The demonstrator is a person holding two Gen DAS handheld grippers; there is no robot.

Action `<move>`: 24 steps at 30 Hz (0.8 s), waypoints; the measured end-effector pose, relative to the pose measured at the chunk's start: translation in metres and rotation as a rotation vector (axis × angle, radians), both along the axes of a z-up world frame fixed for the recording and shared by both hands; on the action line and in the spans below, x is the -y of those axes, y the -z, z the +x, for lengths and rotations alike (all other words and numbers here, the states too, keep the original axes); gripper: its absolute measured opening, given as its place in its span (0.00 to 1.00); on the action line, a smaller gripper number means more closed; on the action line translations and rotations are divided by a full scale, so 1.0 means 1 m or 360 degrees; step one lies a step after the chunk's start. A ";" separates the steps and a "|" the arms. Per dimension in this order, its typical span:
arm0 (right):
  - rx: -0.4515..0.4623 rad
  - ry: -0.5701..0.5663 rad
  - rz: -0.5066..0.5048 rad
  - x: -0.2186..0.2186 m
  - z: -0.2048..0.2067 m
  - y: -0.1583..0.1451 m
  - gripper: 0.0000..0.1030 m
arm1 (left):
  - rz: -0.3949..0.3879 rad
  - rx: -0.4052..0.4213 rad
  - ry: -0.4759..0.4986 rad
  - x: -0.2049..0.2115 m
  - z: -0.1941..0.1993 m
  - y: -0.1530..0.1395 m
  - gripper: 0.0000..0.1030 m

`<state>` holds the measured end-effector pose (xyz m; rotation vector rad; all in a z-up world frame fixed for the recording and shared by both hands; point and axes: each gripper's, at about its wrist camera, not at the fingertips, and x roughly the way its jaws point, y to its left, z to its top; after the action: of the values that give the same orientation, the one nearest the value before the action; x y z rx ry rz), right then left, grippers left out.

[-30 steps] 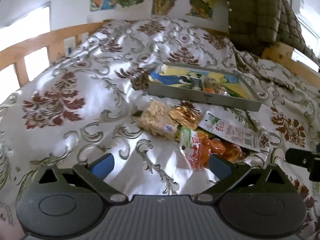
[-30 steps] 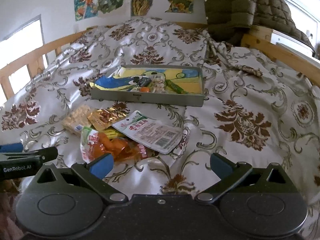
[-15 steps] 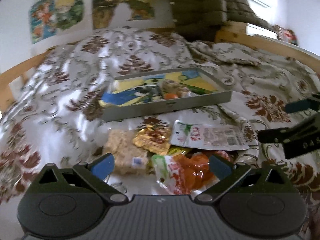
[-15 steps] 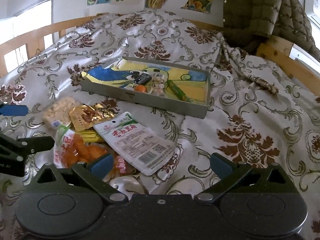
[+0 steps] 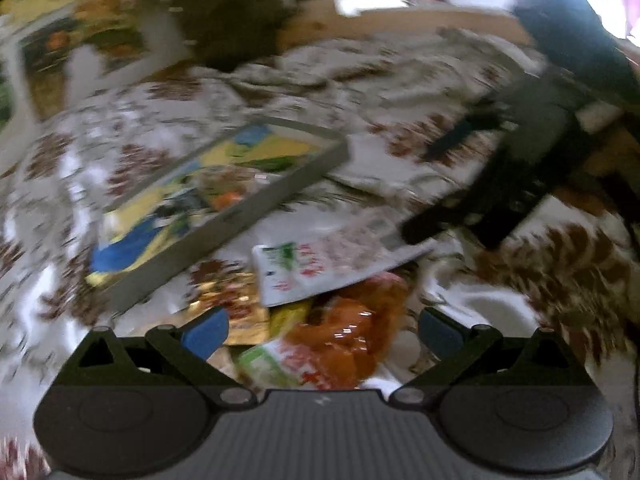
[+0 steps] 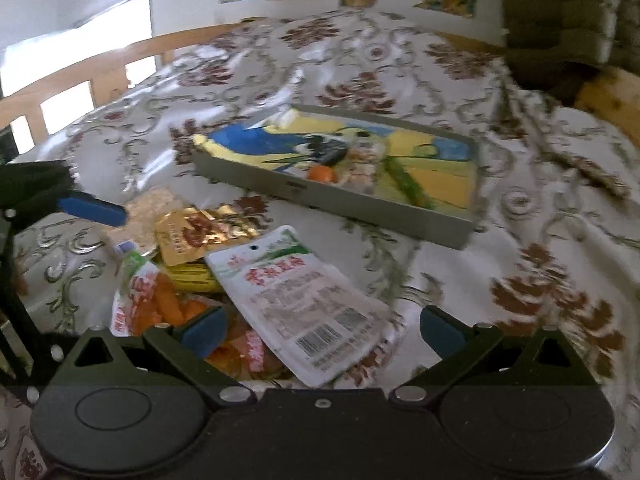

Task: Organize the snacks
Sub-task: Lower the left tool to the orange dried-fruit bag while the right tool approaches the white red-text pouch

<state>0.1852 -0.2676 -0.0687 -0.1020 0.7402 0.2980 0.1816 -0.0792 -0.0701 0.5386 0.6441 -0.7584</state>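
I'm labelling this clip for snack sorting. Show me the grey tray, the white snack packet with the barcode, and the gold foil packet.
grey tray (image 6: 344, 200): right wrist view, on its near side wall.
white snack packet (image 6: 304, 304): right wrist view, middle of its printed face.
gold foil packet (image 6: 196, 232): right wrist view, centre of the foil.

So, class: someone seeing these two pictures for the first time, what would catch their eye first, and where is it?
The heap of bright snack packets on the patterned bedspread, topped by a white pouch with red lettering over an orange packet, just ahead of the open right gripper. Behind it sits a shallow grey tray with a blue-and-yellow picture and a few small snacks inside.
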 end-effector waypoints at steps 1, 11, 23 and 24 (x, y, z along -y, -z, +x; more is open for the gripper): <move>-0.0009 -0.0030 0.0013 0.001 0.004 0.002 0.99 | 0.0020 -0.0031 0.0055 0.003 0.002 0.002 1.00; -0.0061 -0.0231 0.0120 0.008 0.044 0.021 0.99 | 0.0128 -0.0250 0.0283 0.011 0.024 0.023 1.00; -0.0207 -0.0478 0.0177 0.003 0.093 0.043 0.99 | 0.0241 -0.0441 0.0323 0.015 0.056 0.026 0.84; -0.0221 -0.0491 0.0178 0.004 0.095 0.045 0.99 | 0.0247 -0.0454 0.0320 0.015 0.058 0.026 0.82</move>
<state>0.2797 -0.2711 -0.1138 -0.0905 0.8439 0.6449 0.2393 -0.0938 -0.0960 0.6499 0.9278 -0.9904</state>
